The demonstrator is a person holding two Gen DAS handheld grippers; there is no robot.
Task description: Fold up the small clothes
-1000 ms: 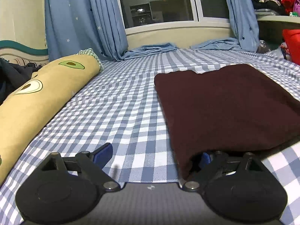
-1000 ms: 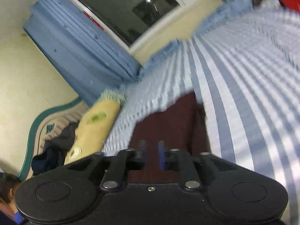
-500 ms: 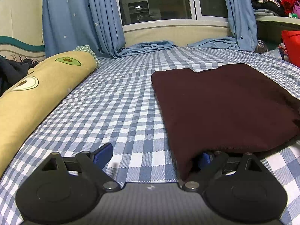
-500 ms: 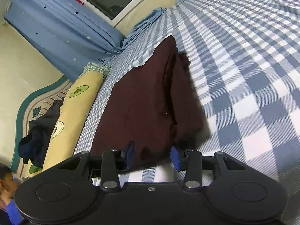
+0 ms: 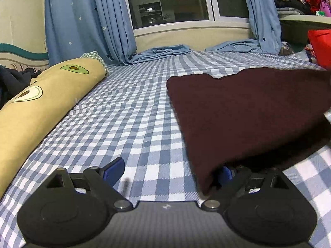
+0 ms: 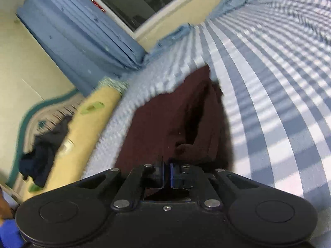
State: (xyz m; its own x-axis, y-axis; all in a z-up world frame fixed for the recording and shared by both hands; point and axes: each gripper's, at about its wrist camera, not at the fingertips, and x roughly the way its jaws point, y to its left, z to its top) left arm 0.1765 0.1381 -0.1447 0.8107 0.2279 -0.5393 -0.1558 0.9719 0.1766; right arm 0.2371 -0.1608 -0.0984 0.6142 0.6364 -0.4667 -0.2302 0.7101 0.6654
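Item: dark maroon garment [image 5: 248, 113], already folded over once, lying on the checked bedsheet [image 5: 128, 119], R of the avocado bolster [image 5: 47, 97].
L gripper [image 5: 171, 171]: jaws spread wide; R finger tucked under garment's near corner, L finger on bare sheet. Not pinching.
R gripper [image 6: 167, 172]: jaws nearly together, thin gap only; cloth edge [image 6: 186, 150] bunched just ahead of the tips. Grip on cloth: can't tell, view blurred.
Step (judged): take near edge w/ both grippers for next fold.
How to do well: close L on corner, all layers in; keep both ends level; lift low, carry edge to far edge, lay flat, no sheet caught.
Vs 0.5 s ago: R jaws were apart astride the cloth edge, now drawn close; R view swung, blurred. L gripper unchanged, garment same spot.
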